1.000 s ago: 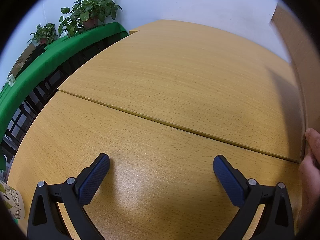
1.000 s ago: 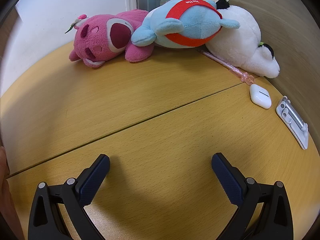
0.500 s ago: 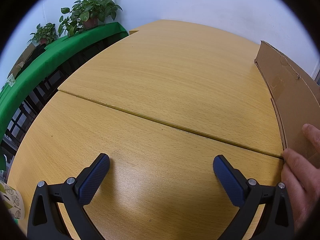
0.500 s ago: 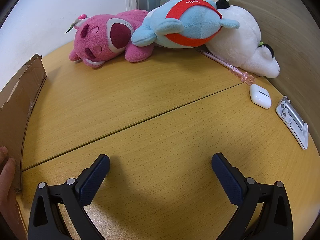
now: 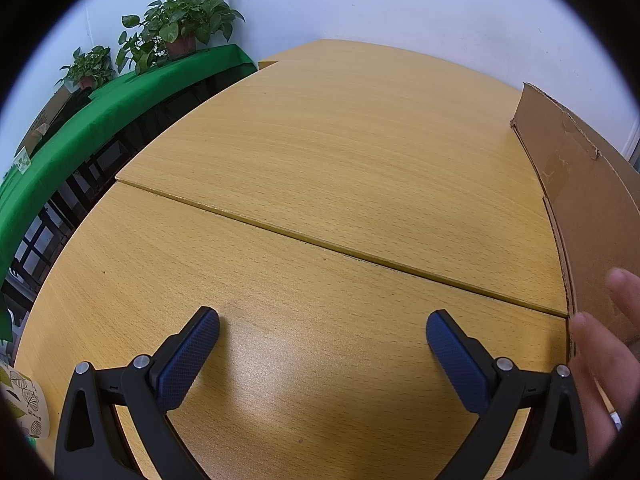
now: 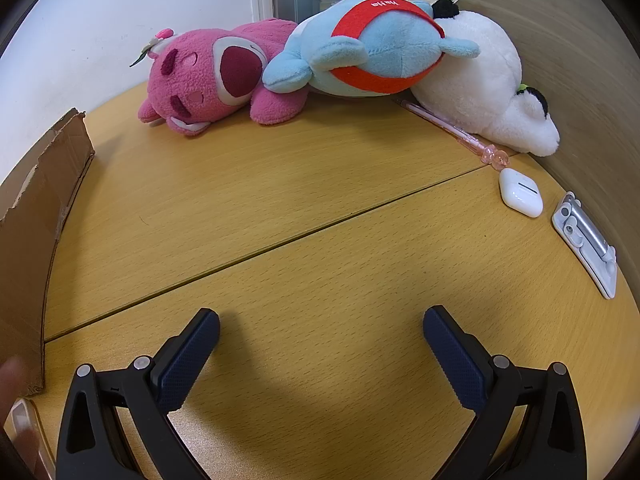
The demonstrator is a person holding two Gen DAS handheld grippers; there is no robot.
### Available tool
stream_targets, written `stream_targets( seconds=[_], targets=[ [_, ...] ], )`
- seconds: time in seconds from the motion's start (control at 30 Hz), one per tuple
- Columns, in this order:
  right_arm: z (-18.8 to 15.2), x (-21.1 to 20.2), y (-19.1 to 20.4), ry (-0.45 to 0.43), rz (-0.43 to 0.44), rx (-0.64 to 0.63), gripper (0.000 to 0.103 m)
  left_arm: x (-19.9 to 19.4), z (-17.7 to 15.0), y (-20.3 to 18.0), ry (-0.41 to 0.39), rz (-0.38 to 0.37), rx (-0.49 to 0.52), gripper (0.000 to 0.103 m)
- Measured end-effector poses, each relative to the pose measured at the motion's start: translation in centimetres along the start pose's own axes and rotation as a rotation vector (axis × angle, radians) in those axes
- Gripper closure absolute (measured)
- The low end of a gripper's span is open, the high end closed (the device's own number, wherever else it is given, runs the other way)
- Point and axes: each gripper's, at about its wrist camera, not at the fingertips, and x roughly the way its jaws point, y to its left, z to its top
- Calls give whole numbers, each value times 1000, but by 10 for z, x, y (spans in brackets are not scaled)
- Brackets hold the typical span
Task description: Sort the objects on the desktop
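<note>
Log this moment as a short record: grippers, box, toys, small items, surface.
left gripper: open, holding nothing, over bare table
right gripper: open, holding nothing
box: cardboard, standing on the table at the left gripper's right; a hand beside it
toys: pink plush, blue plush, white plush, piled at the far edge
small items: pink pen, white earbud case, metal clip

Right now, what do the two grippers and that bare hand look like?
Both the left gripper and right gripper match: black angular frames with silver rivets, and blue textured pads on the fingers. No cables or markings show. The hand is bare, with no sleeve visible.
</note>
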Motion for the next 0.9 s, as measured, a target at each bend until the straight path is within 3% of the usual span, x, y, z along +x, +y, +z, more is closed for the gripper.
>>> stream_targets(
  seconds=[0.9],
  targets=[
    [-6, -8, -8, -1, -3, 1, 0, 0, 0, 0, 0, 0, -1, 0]
  ],
)
